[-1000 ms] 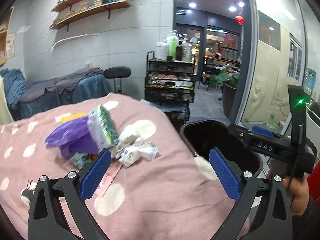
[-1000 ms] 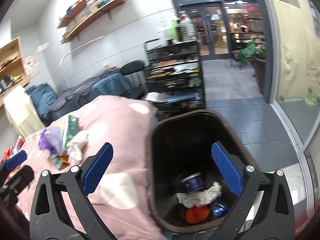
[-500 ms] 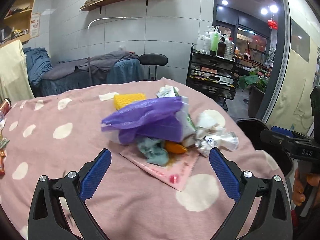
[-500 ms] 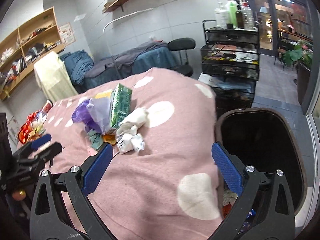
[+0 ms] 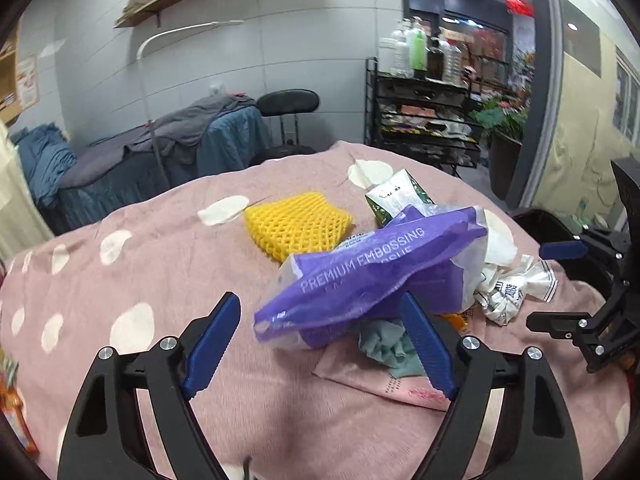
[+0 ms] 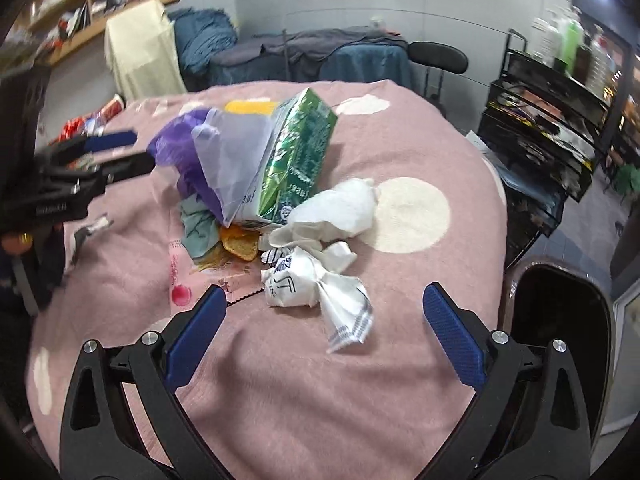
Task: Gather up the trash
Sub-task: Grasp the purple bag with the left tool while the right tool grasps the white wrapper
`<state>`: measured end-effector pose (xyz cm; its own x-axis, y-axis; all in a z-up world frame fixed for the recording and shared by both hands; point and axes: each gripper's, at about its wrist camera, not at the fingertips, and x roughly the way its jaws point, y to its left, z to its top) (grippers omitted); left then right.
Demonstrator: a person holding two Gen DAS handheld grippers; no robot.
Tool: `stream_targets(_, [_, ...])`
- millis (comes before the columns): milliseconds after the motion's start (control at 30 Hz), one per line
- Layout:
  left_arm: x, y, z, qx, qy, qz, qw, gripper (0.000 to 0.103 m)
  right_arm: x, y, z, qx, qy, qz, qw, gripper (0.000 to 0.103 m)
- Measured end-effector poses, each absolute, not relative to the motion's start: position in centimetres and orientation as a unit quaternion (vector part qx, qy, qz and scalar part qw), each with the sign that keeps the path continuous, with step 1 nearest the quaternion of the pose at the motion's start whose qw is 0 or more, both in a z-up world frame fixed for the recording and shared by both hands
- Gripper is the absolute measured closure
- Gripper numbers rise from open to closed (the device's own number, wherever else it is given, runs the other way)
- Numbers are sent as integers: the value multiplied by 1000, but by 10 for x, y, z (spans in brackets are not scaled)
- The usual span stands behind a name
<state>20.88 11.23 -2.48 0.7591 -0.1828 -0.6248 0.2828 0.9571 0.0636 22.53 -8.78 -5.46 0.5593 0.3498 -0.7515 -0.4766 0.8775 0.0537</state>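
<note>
With both the left gripper (image 5: 320,344) and right gripper (image 6: 326,330) spread empty, the trash pile (image 6: 280,200) at frame centre is being approached; closing on one piece is being called for next.

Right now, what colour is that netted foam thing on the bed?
Bright yellow; the foam net shows best in the left wrist view.

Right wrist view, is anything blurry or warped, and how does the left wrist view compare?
Right wrist view: the left gripper at the frame's edge is motion-smeared, the crumpled white wrapper sharp, fisheye bulging the pink blanket. Left wrist view: crisp lettering on the purple bag; ceiling lights flare.
</note>
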Motion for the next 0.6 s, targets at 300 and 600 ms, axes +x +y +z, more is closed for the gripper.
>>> stream_targets(300, [222, 98, -42, 96, 340, -176, 919, 68, 233, -78, -64, -90, 426, 260, 862, 72])
stream_targets(600, [194, 100, -31, 57, 331, -147, 931, 92, 223, -96, -56, -34, 410, 270, 870, 75])
